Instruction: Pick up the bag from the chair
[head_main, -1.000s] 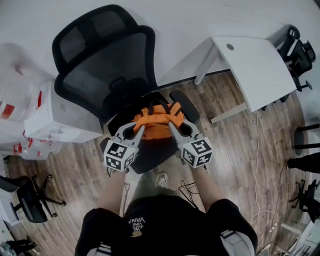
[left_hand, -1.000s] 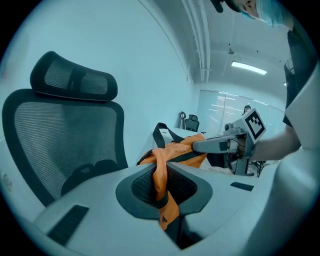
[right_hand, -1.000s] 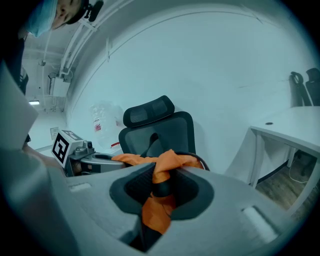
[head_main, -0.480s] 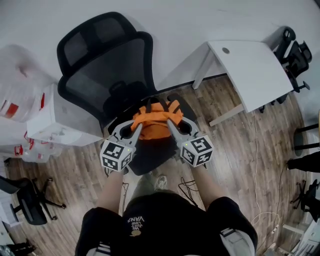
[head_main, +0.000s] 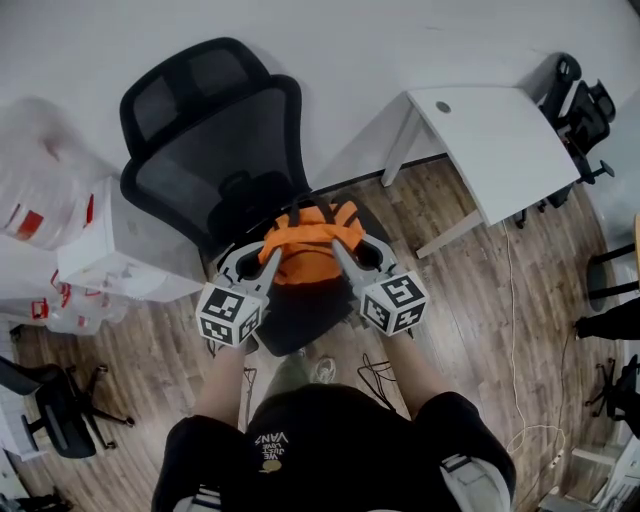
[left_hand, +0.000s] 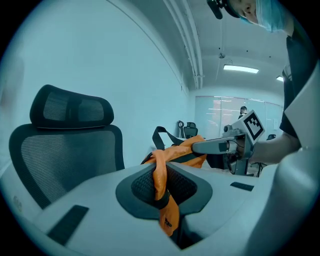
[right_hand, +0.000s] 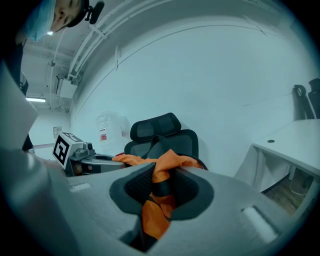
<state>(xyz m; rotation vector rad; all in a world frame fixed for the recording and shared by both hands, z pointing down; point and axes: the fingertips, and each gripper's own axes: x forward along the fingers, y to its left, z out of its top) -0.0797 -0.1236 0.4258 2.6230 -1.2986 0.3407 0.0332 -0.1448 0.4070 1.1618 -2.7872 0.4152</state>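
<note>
A: Left tongs (head_main: 268, 262), right tongs (head_main: 342, 256), status?
B: Both clamped on the orange fabric bag with black straps (head_main: 305, 252). Left pinching one orange edge, right pinching the opposite edge.
A: Bag position?
B: Centre of frame, strung between the two tongs, over the seat of the black mesh-backed office chair (head_main: 210, 150). Contact with seat: cannot tell.
</note>
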